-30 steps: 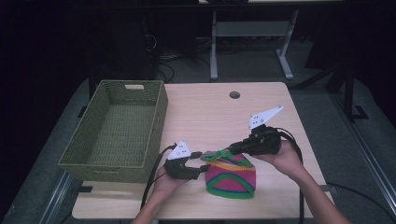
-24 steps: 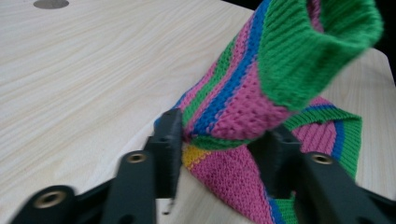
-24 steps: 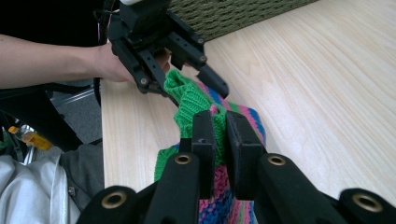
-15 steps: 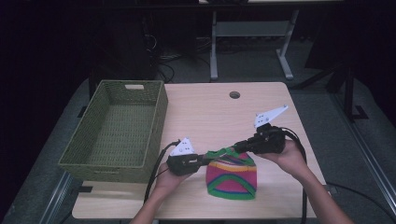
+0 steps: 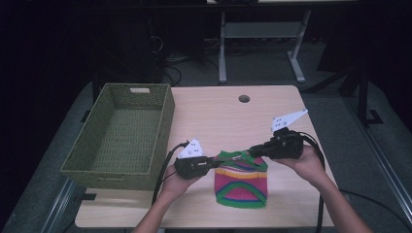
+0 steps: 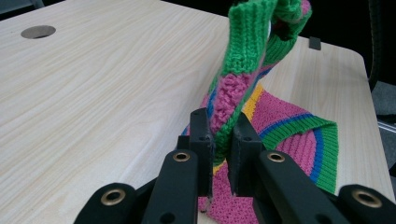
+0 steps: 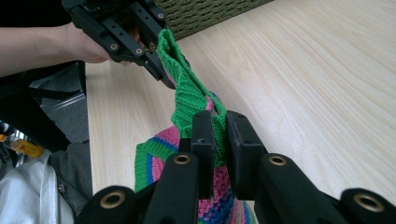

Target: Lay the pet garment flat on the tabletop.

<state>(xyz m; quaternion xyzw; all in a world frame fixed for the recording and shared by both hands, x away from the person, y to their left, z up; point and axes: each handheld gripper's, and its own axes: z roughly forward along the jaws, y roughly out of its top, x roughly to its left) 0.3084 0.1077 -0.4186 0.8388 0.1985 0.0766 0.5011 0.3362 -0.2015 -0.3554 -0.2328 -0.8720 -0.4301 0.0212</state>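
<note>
Knitted in pink, green, blue and yellow stripes, a small sweater (image 5: 241, 180) lies at the near edge of a pale wooden table (image 5: 218, 116). Its green top edge is lifted and stretched between the left gripper (image 5: 217, 162) and right gripper (image 5: 248, 152), each with jaws clamped on it. A woven green basket (image 5: 119, 136) sits to the left.

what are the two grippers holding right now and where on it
Both hold the striped knitted garment: left gripper and right gripper each pinch its green-edged top edge, one at each end.
</note>
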